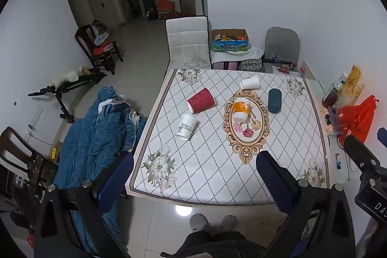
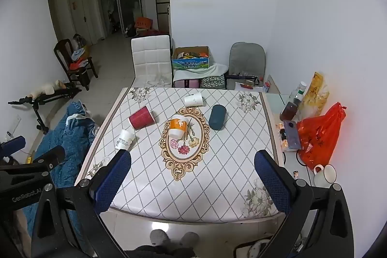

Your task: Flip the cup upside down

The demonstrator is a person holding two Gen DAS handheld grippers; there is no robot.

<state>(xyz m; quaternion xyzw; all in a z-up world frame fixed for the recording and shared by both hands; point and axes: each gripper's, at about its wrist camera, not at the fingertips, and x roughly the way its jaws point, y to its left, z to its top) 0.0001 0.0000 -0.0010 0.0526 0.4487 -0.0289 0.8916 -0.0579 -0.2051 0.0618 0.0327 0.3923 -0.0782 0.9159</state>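
Note:
Several cups lie on their sides on the patterned table (image 1: 217, 173): a red cup (image 1: 201, 100) (image 2: 141, 117), a white printed cup (image 1: 186, 126) (image 2: 125, 138), an orange-and-white cup (image 1: 240, 109) (image 2: 178, 126), a white cup (image 1: 249, 83) (image 2: 193, 99) at the back, and a dark teal cup (image 1: 275, 100) (image 2: 217, 117). My left gripper (image 1: 193, 183) is open and empty above the near table edge. My right gripper (image 2: 192, 181) is open and empty, also above the near edge. Both are well short of the cups.
A white chair (image 1: 187, 40) and a grey chair (image 1: 280, 45) stand behind the table. An orange bag (image 2: 319, 134), bottles (image 2: 293, 100) and a white mug (image 2: 325, 173) crowd the right side shelf. A blue blanket (image 1: 96, 127) lies left of the table.

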